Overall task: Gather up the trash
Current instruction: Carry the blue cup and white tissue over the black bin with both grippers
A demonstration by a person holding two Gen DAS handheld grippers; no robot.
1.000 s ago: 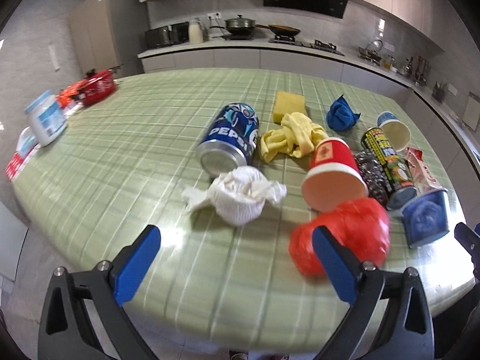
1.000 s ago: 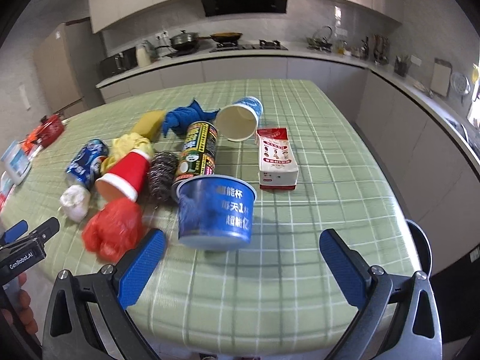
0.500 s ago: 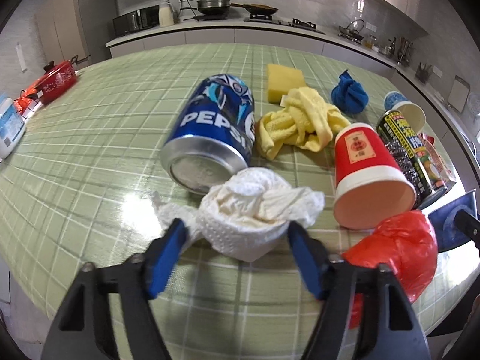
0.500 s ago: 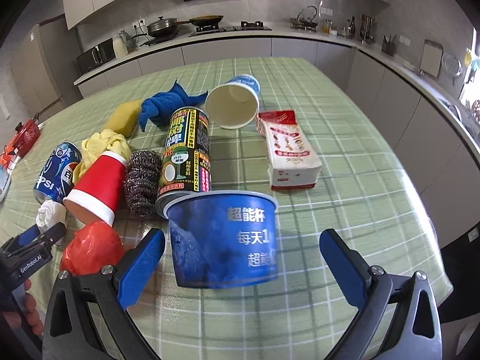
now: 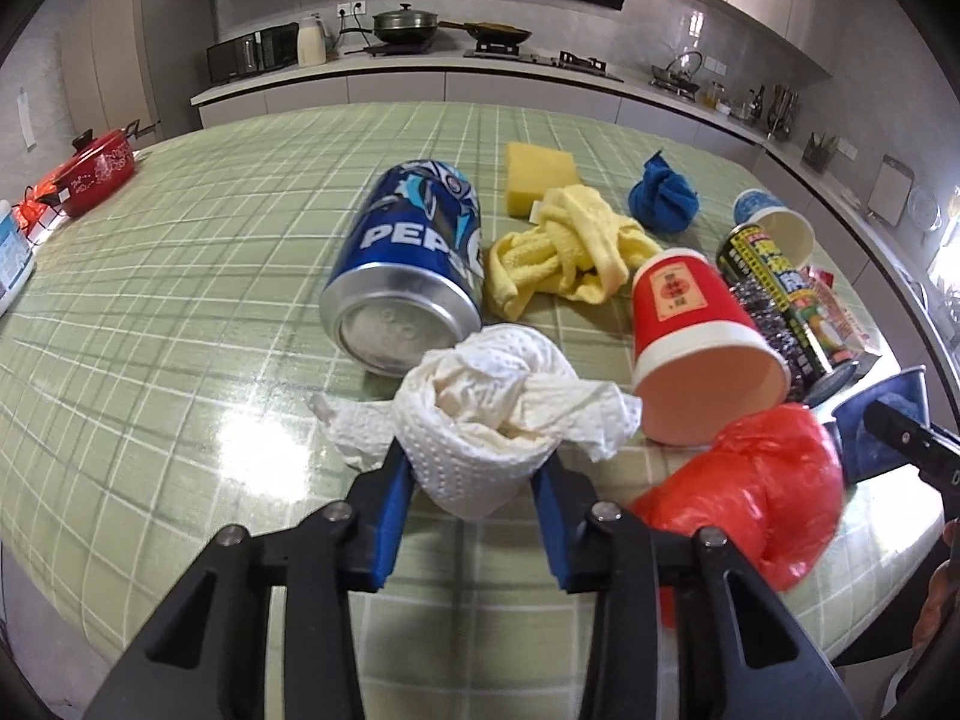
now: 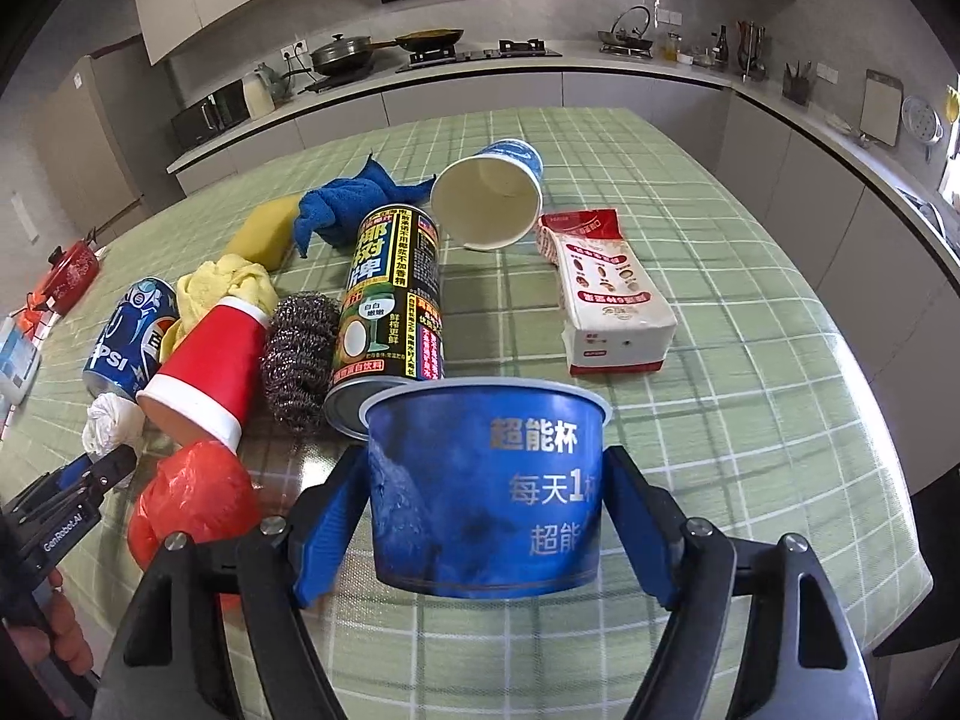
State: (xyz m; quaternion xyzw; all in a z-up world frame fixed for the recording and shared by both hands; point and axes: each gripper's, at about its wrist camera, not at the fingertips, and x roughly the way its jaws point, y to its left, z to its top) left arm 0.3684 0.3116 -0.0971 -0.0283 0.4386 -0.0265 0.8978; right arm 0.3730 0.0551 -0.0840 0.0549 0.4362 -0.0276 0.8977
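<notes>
Left hand-held gripper was clenched on the crumpled paper towel, just in front of the Pepsi can on the worktop. Right hand-held gripper clasped the blue cup, right of the can.

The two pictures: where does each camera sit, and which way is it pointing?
Left wrist: on the left gripper, facing across the table toward the stove; its blue fingers squeeze a tissue wad.
Right wrist: on the right gripper, facing the same way; its fingers flank a blue cup; a hand shows low left.
Shared: Pepsi can, red cup, red bag.
</notes>
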